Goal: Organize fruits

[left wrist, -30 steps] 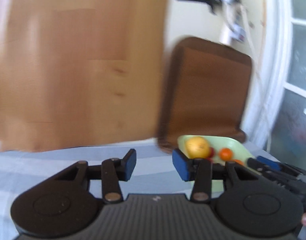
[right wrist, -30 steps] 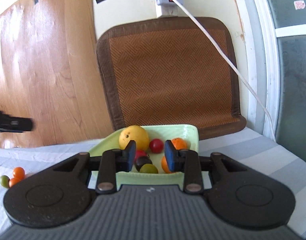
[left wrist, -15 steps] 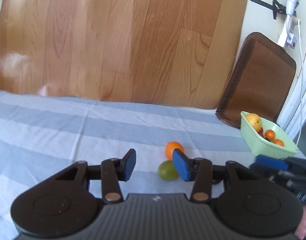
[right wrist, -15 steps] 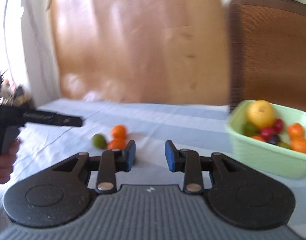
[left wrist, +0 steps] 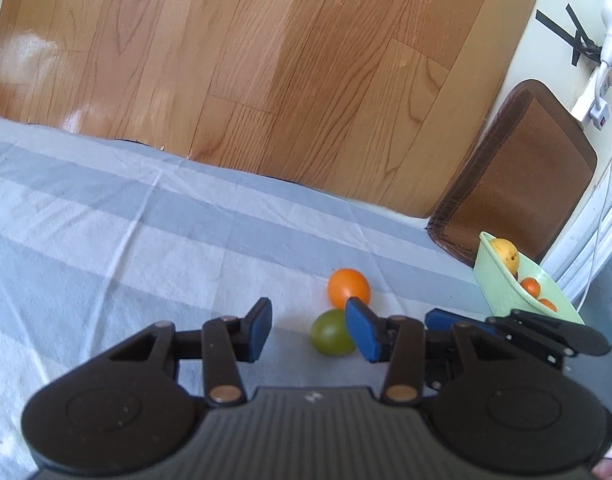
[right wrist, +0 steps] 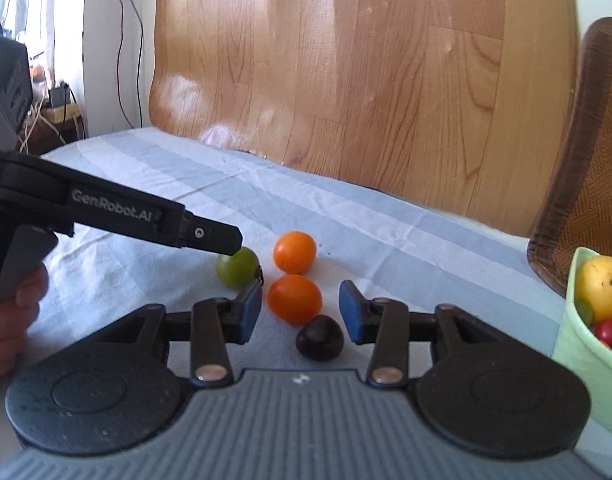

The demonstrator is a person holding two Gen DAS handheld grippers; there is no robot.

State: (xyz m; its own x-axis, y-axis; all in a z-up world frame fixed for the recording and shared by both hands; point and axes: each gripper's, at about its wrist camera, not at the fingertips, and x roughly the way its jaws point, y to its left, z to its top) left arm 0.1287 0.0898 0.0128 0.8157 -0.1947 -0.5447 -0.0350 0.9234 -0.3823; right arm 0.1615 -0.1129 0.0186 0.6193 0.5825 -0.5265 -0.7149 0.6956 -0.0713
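My right tongs (right wrist: 300,312) have swung away from the green bin (right wrist: 585,356) since a second ago and now hang wide open, gripping nothing, over loose fruit on the striped cloth (right wrist: 154,168). An orange fruit (right wrist: 294,298) and a dark plum (right wrist: 319,337) lie between the pads. My left tongs (left wrist: 307,330), open and empty, hover at a green fruit (left wrist: 330,332), partly hidden by one pad. The bin is cut off at the frame's right edge. "GenRobot.AI" reads on the left tongs.
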